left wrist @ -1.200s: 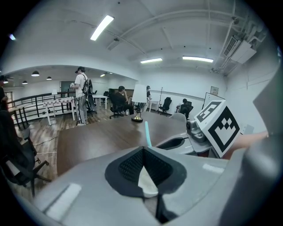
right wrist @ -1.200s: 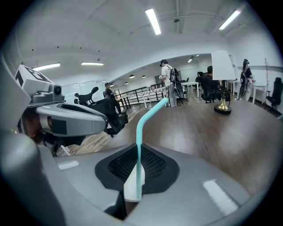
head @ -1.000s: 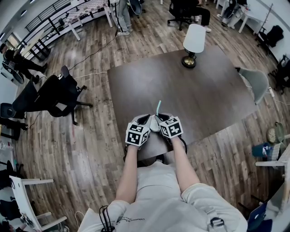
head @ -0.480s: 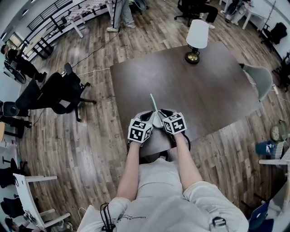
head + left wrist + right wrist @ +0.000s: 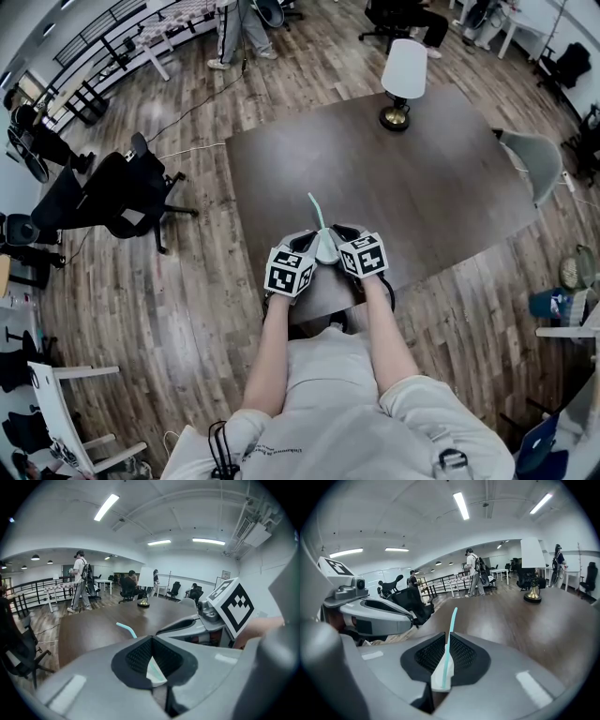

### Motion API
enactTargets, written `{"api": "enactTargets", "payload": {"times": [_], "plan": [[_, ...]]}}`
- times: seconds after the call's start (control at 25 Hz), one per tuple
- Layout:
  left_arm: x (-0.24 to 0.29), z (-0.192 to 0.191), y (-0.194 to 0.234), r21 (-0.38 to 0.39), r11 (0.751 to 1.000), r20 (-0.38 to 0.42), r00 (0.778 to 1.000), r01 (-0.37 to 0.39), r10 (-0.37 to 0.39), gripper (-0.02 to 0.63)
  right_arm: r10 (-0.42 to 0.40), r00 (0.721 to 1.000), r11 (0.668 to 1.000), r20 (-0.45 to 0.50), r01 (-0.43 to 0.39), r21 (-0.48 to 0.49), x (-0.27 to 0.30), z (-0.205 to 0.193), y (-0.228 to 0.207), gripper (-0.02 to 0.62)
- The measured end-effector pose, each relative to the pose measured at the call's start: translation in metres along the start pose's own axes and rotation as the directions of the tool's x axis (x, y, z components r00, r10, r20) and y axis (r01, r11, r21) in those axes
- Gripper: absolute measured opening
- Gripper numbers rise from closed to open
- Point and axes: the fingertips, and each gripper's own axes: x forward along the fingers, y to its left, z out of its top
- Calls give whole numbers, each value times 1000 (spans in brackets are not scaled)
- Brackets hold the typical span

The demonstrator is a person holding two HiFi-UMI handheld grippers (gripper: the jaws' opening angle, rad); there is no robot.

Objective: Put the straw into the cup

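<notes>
Currently | left tongs (image 5: 152, 644) clenched on white cup (image 5: 325, 249) | right tongs (image 5: 446, 643) clenched on teal straw (image 5: 452, 620) | straw stands in cup, leaning toward upper left | cup at lower centre of head view, by lower edge of dark surface (image 5: 431, 178)

no readable text, shirt print (image 5: 279, 454) illegible

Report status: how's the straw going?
Left gripper, right gripper: jaws shut on straw and white piece, maybe the cup. Lamp far off.
</notes>
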Motion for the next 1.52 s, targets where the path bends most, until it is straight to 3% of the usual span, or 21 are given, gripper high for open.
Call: {"api": "enactTargets", "payload": {"times": [0.88,1.2,1.52], "plan": [[-16,-15,-2,19,999,-16,999,-28,28,0,-16,998,997,66,11,72,-16,14,-1,26],[-31,-34,-1,32,999,-55,998,14,-12,0,-53,993,991,109,39,131,-20,18,10,26],[-73,-39,2,69,994,-47,995,90,-87,0,-161,976,966,146,125,226,-41,3,42,26]]}}
